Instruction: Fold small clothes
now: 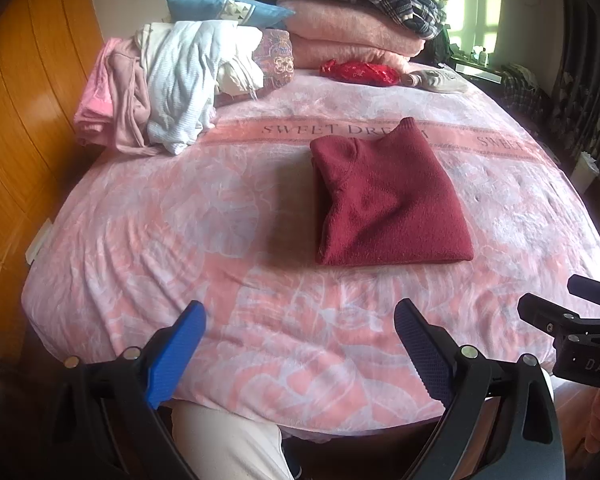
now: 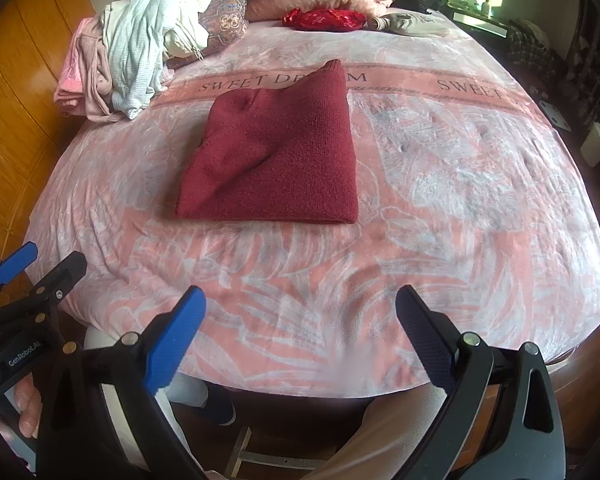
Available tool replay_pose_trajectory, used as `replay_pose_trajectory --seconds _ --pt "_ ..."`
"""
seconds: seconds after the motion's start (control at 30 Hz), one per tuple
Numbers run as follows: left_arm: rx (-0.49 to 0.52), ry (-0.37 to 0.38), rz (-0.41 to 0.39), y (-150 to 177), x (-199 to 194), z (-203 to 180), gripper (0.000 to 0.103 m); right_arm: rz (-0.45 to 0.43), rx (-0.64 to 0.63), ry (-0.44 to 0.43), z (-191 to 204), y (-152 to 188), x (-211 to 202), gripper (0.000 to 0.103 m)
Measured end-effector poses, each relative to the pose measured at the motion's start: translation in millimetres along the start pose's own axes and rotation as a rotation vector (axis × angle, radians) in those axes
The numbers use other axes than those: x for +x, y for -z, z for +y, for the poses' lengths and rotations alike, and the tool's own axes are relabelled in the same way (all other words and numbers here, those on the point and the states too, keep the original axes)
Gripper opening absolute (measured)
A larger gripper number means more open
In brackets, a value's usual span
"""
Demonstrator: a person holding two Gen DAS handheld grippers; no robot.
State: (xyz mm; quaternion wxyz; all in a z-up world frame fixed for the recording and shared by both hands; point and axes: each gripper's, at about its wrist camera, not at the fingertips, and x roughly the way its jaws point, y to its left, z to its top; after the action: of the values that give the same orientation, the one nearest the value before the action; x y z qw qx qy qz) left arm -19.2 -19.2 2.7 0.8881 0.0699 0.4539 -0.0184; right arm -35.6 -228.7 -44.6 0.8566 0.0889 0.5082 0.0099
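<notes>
A dark red sweater (image 1: pixel 392 200) is seen folded into a compact rectangle in the middle of the bed (image 1: pixel 140 240), on a pink patterned cover, apparently laid flat there so its folds hold. The left tongs (image 1: pixel 300 344) and right tongs (image 2: pixel 300 336) are held apart and empty near the bed's front edge, well clear of the sweater. A heap of unfolded clothes (image 1: pixel 168 84) is left at the far left corner, probably awaiting folding.
</notes>
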Motion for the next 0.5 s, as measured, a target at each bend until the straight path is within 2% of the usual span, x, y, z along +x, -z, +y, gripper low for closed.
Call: replay_pose_trajectory --seconds 0.5 --pt "-0.006 0.025 0.018 -2.0 11.0 -2.8 0.095 0.007 0.002 0.004 0.5 -0.1 2.3 0.096"
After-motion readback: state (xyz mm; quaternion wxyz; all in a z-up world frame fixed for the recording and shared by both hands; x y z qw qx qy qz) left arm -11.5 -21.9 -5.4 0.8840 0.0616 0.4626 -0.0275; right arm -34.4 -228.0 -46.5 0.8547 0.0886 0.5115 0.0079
